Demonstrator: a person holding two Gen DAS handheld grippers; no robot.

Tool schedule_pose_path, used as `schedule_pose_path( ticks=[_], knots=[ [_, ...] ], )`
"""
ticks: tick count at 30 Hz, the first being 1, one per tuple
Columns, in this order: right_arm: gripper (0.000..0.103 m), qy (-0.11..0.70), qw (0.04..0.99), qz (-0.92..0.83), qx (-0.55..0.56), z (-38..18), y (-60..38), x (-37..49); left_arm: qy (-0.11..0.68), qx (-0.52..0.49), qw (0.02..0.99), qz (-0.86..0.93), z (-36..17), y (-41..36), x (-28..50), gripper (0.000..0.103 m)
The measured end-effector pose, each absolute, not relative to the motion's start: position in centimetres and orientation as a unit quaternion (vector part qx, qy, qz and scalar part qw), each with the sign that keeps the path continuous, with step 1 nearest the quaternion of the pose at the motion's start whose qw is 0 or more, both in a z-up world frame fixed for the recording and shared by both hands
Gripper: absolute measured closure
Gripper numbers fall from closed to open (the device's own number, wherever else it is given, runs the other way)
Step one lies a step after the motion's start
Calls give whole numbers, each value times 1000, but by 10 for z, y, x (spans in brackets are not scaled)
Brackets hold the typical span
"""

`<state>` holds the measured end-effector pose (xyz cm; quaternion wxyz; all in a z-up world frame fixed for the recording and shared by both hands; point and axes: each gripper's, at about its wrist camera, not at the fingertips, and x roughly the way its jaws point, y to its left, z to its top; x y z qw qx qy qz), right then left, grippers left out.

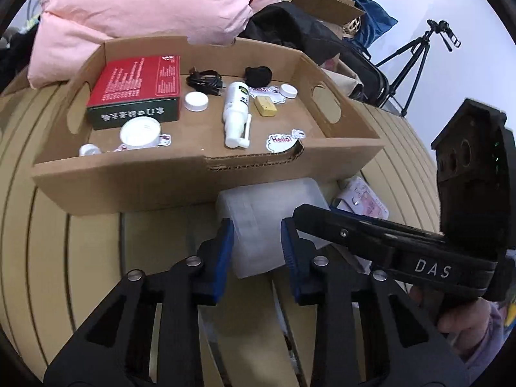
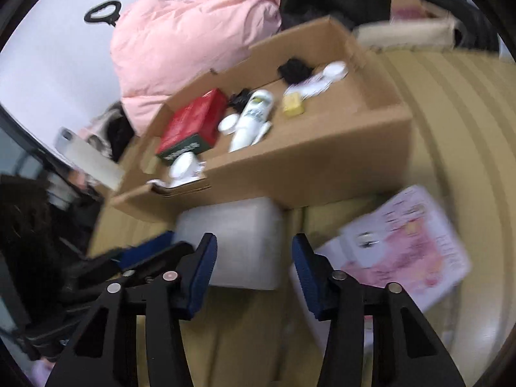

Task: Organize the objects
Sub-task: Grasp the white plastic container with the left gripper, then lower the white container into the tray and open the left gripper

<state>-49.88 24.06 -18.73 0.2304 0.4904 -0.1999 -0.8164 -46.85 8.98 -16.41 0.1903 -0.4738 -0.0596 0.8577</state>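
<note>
Inside the cardboard tray [image 1: 206, 187], going from its left side, sit a small white cap in the near corner, a wide white jar lid [image 1: 140, 133], a red and green box [image 1: 135, 92], a second white cap [image 1: 196, 101], a coiled black cable [image 1: 204, 80], a white spray bottle [image 1: 237, 114] lying on its side, a yellow block [image 1: 265, 106], a black fuzzy item [image 1: 258, 75] and a small white cap at the far right, with "Hello" stickers scattered on the floor of the tray. That much looks sorted already. Still outside, on the slatted tan surface [image 1: 64, 258] just in front of the tray's near wall, lies a translucent white wrapped packet [image 1: 267, 222], and to its right a pink printed package [image 2: 409, 245]. The left gripper [image 1: 256, 248] has its blue-padded fingers on either side of the near end of the packet, moderately open; whether the pads press on it cannot be told, so it does not look gripped yet. The right gripper [image 2: 254, 274] is spread wider and holds nothing, pointing at the same packet, its view blurred. In my judgement most of the organizing is done, and the packet and the pink package are what remain to go into the tray.
</note>
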Motion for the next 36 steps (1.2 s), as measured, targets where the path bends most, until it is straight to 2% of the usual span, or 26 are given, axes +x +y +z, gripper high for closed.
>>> schedule_pose_path(
  ticks=[2,4,11,14,18,24,27,31,36],
  knots=[
    [62,-188,229,-816,496,-182,235,-492,-51,-473,181,861,-158,88,-455,83],
    [68,-180,233,-817,496,-171,233,-475,-66,-474,187,858,-149,81,-436,83],
    [69,-179,245,-801,516,-161,234,-375,-78,-464,183,863,-129,74,-341,83],
    [69,-188,236,-800,519,-162,236,-351,-58,-458,188,867,-126,82,-329,83],
    [69,-185,226,-815,500,-143,247,-348,-82,-443,207,868,-110,83,-335,83],
    [69,-157,227,-851,447,-90,266,-387,-47,-382,244,890,-55,111,-391,83],
    [69,-130,220,-877,408,-52,277,-436,-62,-373,270,886,-38,121,-439,83],
    [72,-125,195,-885,404,-43,287,-497,-93,-389,280,873,-54,130,-494,83],
    [73,-141,183,-858,458,-86,293,-554,-118,-434,266,853,-98,136,-541,83]
  ],
)
